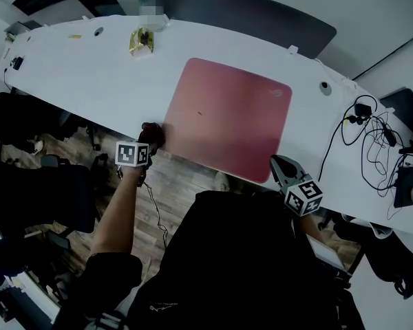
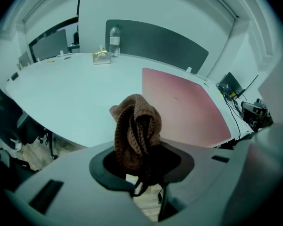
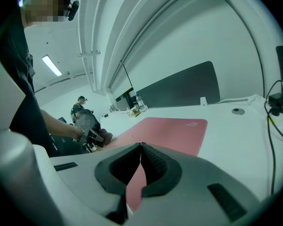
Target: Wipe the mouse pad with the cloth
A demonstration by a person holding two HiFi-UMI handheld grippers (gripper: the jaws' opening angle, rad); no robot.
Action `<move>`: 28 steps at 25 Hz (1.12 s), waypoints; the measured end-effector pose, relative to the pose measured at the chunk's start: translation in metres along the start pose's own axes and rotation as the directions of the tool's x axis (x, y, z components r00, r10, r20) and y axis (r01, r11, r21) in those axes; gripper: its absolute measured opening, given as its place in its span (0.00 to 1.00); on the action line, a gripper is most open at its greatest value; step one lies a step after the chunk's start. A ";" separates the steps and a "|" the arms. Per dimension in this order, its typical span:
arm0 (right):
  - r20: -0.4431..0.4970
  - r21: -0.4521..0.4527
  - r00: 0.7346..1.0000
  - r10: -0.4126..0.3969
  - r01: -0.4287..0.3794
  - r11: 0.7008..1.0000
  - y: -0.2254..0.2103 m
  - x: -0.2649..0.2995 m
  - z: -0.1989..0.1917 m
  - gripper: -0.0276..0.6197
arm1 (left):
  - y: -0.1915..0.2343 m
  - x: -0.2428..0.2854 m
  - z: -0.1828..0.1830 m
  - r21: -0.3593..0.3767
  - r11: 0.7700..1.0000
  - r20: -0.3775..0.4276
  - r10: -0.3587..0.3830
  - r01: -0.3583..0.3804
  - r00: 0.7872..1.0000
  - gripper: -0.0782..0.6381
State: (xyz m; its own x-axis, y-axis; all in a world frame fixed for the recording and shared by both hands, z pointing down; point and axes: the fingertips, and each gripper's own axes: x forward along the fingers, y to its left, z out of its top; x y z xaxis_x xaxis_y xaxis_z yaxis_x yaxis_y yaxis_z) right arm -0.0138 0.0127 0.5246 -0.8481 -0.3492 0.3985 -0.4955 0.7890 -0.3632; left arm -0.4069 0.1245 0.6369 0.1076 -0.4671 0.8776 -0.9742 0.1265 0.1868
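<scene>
A pink-red mouse pad lies on the white table, near its front edge. My left gripper is shut on a bunched brown knitted cloth, held at the table's front edge just left of the mouse pad. The cloth shows as a dark lump beside the pad's near left corner. My right gripper hangs at the pad's near right corner, jaws closed together with nothing between them. From the right gripper view, the mouse pad stretches ahead, and the left gripper with the cloth is visible at its far side.
A plastic bottle and a small yellow packet stand at the table's far side by a grey divider panel. Black cables and chargers sprawl at the right end. Dark chairs stand left on the wood floor. Another person is in the distance.
</scene>
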 end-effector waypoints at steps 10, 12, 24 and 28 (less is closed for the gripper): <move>0.025 -0.005 0.999 -0.027 0.027 1.000 -0.002 0.001 0.006 0.08 | -0.056 -0.012 0.036 0.047 0.987 0.092 -0.155 0.151 0.984 0.30; 0.026 -0.002 0.999 -0.035 0.036 0.999 -0.004 -0.001 0.006 0.08 | -0.076 -0.009 0.043 0.069 0.979 0.096 -0.198 0.192 0.975 0.30; 0.042 0.040 0.994 -0.099 0.097 0.994 -0.026 -0.021 0.000 0.08 | -0.197 0.004 0.059 0.138 0.916 0.027 -0.383 0.376 0.924 0.30; 0.045 0.048 0.993 -0.105 0.103 0.993 -0.036 -0.030 -0.001 0.08 | -0.242 0.020 0.055 0.179 0.872 -0.006 -0.462 0.456 0.887 0.30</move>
State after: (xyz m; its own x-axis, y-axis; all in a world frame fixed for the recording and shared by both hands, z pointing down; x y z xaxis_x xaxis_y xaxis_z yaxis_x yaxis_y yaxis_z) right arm 0.0290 -0.0045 0.5266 -0.7987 -0.4528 0.3963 -0.5889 0.7235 -0.3602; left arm -0.1798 0.0365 0.5856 0.5469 -0.4672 0.6947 -0.8359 -0.2591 0.4838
